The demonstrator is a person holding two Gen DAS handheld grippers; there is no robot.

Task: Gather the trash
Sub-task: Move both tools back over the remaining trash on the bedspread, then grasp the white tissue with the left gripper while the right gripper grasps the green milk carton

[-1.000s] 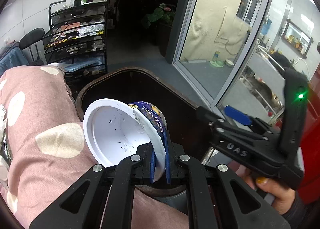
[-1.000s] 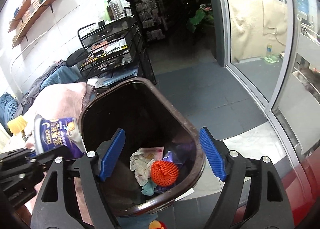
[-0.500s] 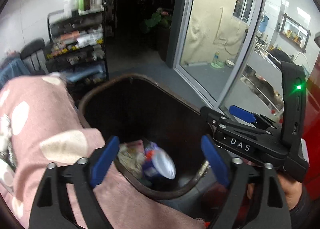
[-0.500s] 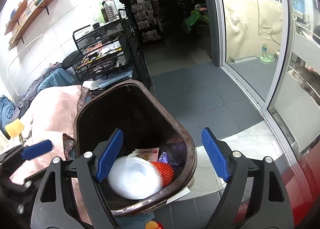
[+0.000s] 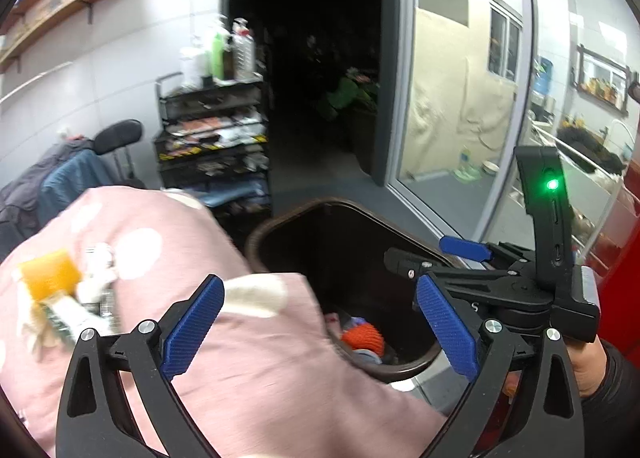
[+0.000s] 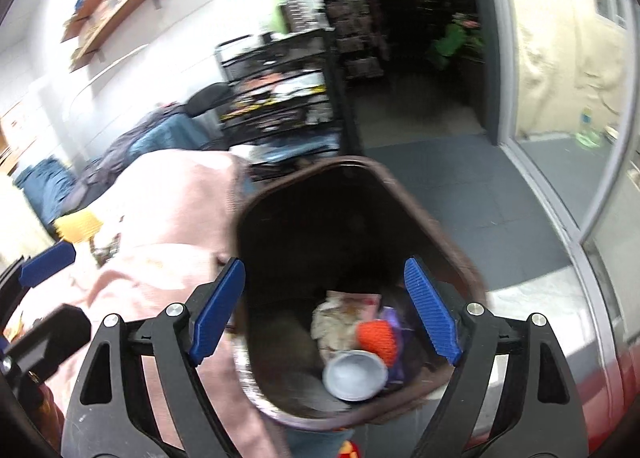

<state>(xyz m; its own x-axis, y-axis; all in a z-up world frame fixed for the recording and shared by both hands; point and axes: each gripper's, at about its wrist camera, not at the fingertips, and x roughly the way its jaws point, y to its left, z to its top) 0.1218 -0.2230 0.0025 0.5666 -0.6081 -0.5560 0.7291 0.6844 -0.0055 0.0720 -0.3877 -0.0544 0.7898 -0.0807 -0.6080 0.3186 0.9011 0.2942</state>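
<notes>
The brown trash bin (image 6: 440,225) stands on the floor just under both grippers. At its bottom lie the white and blue cup (image 6: 354,376), bottom up, an orange net ball (image 6: 378,338) and crumpled paper (image 6: 336,318). My right gripper (image 6: 325,266) is open above the bin's mouth and holds nothing. My left gripper (image 5: 318,286) hangs over the bin's left rim (image 5: 320,203) and the pink spotted cloth (image 5: 240,358); its jaws are opening, with nothing between them. A yellow foam piece (image 5: 50,274) and a wrapper (image 5: 68,322) lie on that cloth at the left.
A black wire rack (image 5: 212,145) with bottles on top stands behind the bin, and a dark chair (image 5: 118,135) with clothes is to its left. A glass sliding door (image 5: 460,117) runs along the right. A hand (image 5: 588,366) holds the right gripper's handle.
My left gripper let go of the cup, which fell into the bin, and its jaws spread wide. Both grippers rose and swung left, bringing the cloth and its litter into view.
</notes>
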